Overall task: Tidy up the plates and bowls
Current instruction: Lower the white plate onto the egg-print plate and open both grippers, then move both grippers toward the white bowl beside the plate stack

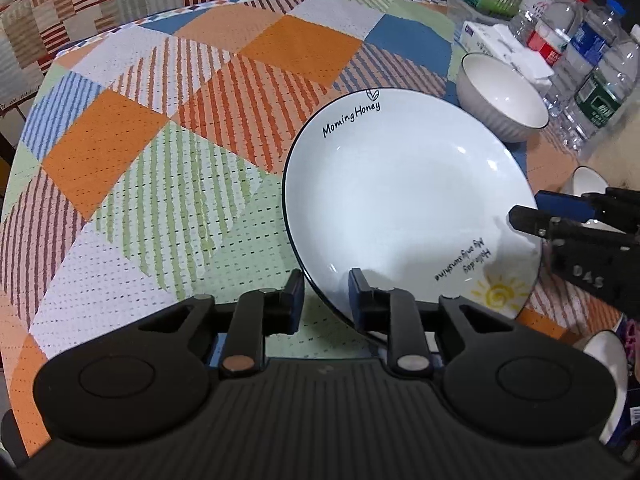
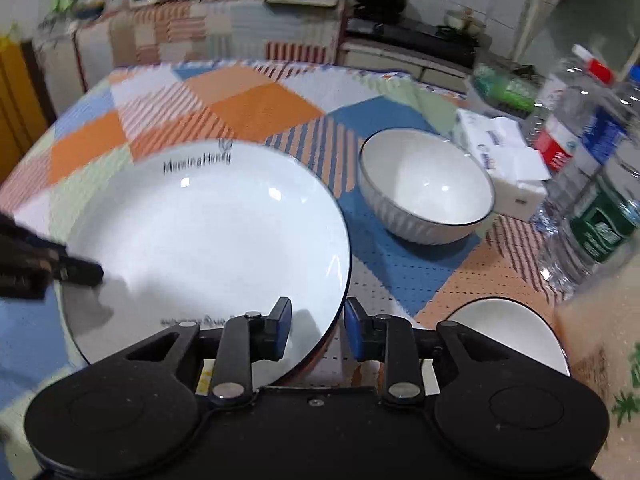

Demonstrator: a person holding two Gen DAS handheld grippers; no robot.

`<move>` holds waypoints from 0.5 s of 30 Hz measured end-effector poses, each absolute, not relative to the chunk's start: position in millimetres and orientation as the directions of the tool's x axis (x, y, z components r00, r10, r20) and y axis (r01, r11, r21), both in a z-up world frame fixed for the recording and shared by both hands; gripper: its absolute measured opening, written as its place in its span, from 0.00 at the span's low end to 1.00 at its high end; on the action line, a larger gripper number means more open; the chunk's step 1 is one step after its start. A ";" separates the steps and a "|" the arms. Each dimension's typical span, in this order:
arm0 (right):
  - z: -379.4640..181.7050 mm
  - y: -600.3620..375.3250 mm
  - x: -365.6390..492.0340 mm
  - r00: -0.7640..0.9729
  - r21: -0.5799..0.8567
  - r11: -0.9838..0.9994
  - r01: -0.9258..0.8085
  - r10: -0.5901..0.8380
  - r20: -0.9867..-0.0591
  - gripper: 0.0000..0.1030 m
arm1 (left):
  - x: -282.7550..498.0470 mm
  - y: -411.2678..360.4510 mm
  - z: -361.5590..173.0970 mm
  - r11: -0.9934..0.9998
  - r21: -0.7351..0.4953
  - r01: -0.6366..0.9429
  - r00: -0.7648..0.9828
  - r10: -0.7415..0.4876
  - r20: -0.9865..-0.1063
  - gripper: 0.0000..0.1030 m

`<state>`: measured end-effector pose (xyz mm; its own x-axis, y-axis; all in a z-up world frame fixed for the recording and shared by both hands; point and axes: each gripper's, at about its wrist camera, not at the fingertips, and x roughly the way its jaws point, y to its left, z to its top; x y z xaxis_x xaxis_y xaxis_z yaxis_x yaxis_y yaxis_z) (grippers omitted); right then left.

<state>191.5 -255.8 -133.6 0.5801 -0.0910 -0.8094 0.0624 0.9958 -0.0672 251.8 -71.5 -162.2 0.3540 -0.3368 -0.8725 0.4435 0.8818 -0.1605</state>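
the white plate (image 1: pixel 404 200) lettered "morning honey" lies on the patchwork-clothed surface (image 1: pixel 168 152). the left claw (image 1: pixel 323 300) straddles its near-left rim, pads set either side; whether they pinch it i cannot tell. the right claw (image 2: pixel 316 328) straddles the near-right rim, released, its pads clear of the edge. a ribbed white bowl (image 2: pixel 426 188) stands just beyond the plate, with water bottles (image 2: pixel 592 152) beside it.

Bright overhead light, glare spots on the plate (image 1: pixel 400 200), fisheye-bent edges, right wrist view motion-blurred
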 end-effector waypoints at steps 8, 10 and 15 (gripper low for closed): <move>-78.1 -245.5 152.9 0.702 0.049 0.999 -0.004 0.038 -0.711 0.36 | 221.4 -60.4 -123.1 0.878 -0.150 0.455 0.373 -0.341 -0.863 0.19; -65.3 -241.6 139.8 0.727 0.063 0.997 -0.033 0.067 -0.683 0.45 | 211.5 -57.7 -111.8 0.882 -0.153 0.446 0.373 -0.339 -0.864 0.19; -42.5 -229.4 109.4 0.751 0.006 0.997 -0.077 0.062 -0.657 0.52 | 182.7 -56.8 -88.1 0.875 -0.151 0.460 0.358 -0.338 -0.871 0.23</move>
<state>109.4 -229.4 -42.5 0.7511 0.0620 -0.6573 -0.0771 0.9970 0.0060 182.7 -56.8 -88.1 0.3577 -0.3378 -0.8706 0.4599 0.8751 -0.1505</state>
